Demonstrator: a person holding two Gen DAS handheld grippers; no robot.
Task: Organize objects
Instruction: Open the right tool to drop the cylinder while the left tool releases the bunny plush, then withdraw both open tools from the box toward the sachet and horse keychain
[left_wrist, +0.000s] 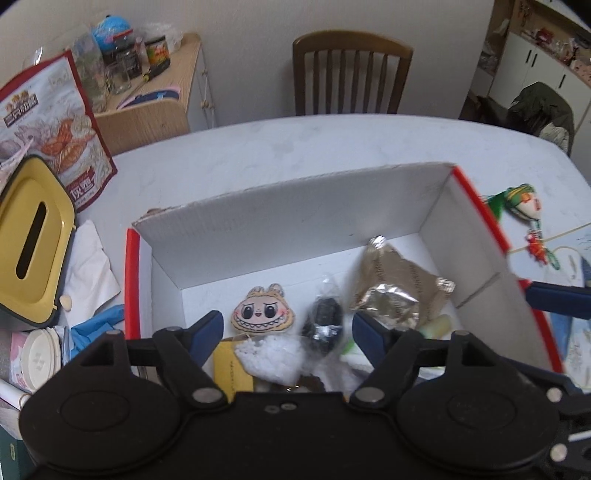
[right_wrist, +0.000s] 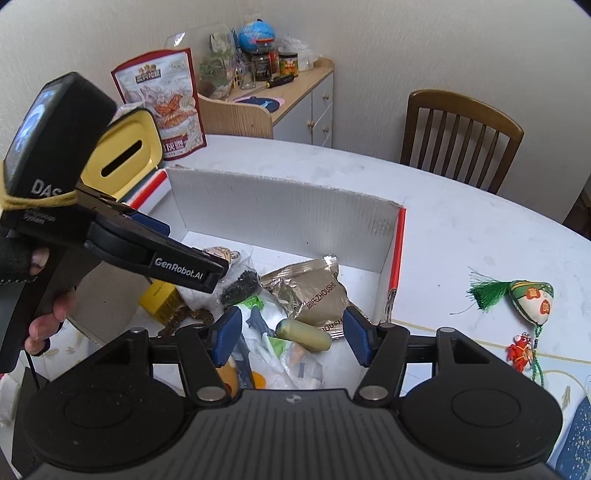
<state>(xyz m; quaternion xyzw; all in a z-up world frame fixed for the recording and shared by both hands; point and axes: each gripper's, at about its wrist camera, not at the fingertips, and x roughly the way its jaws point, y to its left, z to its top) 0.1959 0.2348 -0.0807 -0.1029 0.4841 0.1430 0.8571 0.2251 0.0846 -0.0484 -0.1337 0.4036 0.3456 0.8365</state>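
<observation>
White corrugated cardboard box with red edges (left_wrist: 303, 225) sits on a pale tabletop (left_wrist: 258, 147), below both grippers. Left gripper (left_wrist: 287, 328) hangs with jaws wide, nothing gripped, above a black wrapped packet (left_wrist: 323, 319). Right gripper (right_wrist: 290, 332) is parted and empty over an olive capsule-shaped tube (right_wrist: 304, 334) beside a gold foil pouch (right_wrist: 314, 291).

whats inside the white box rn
Inside the box: a foil pouch, cartoon-face charm, yellow carton, olive capsule and clear bags. Items at the near end are hidden behind the grippers.
</observation>
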